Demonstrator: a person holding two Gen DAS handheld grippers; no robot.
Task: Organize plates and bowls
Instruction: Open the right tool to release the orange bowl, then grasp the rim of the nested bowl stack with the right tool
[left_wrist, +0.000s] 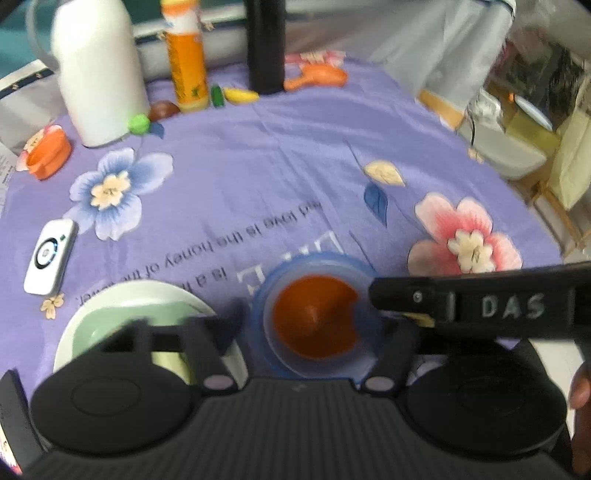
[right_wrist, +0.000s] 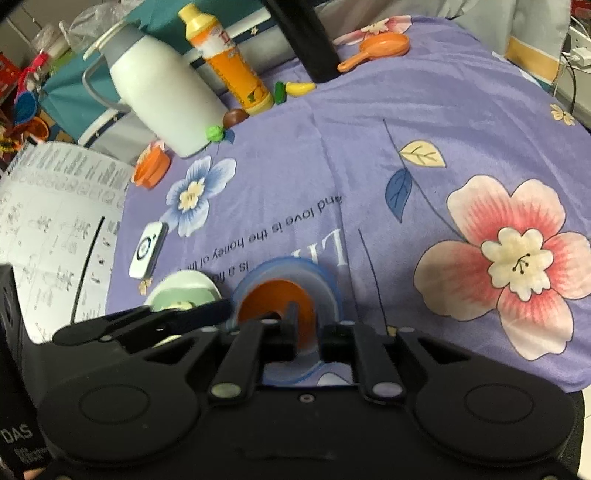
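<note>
Left gripper (left_wrist: 310, 325) wide, astride orange bowl (left_wrist: 314, 317) in blue bowl (left_wrist: 291, 280); right gripper (right_wrist: 308, 332) narrow, empty. Risk: clipping rim, tipping stack.

Colours we see on the table

Our lilac cloth (left_wrist: 280, 155) carries pink and blue flowers; the orange bowl (left_wrist: 314, 321) sits in a blue one (left_wrist: 369, 273), beside a pale green plate (left_wrist: 122, 306).

A lived-in home room: a counter under a purple flowered cloth (right_wrist: 369, 155) carries a white thermos jug (right_wrist: 162, 92), an orange juice bottle (right_wrist: 229, 62) and a small remote (right_wrist: 147, 251), with cluttered household shelves (right_wrist: 22, 85) behind.
</note>
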